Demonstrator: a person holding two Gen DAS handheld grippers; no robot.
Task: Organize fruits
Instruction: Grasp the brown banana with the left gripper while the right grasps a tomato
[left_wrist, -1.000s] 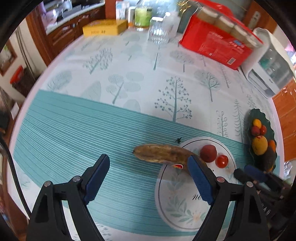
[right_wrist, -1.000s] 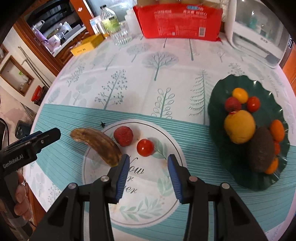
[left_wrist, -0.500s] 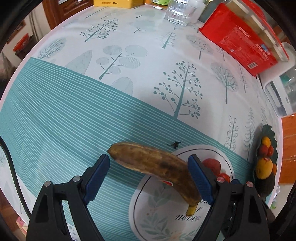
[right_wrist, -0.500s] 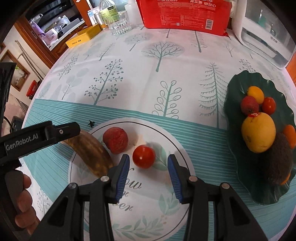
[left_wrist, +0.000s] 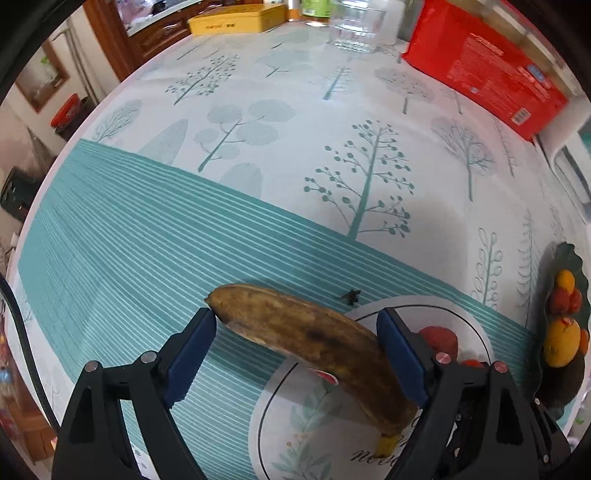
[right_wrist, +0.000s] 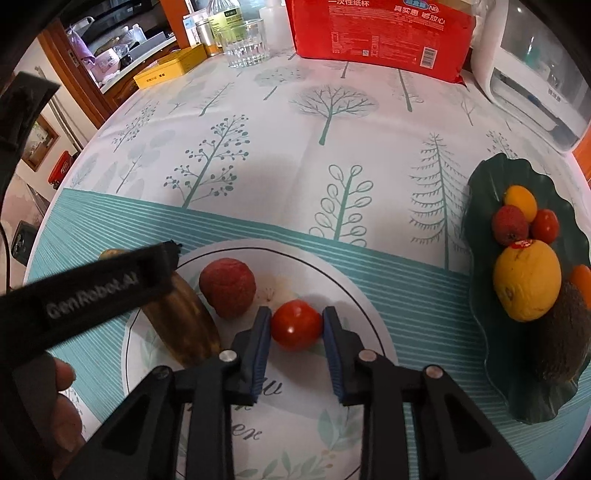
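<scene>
A brown overripe banana lies on the tablecloth between the open jaws of my left gripper, which straddles it; whether the pads touch it I cannot tell. In the right wrist view the banana is partly hidden by the left gripper's finger. My right gripper is open, its pads on either side of a small red tomato on the table. A red lychee lies just left of it. A dark green leaf-shaped plate at the right holds several fruits, among them a yellow lemon and an avocado.
A red package, a glass, a yellow box and a white appliance stand along the table's far side. A small dark speck lies beyond the banana. A hand holds the left gripper.
Both grippers moved forward and down. The left now straddles the banana; the right's pads now flank the tomato.
</scene>
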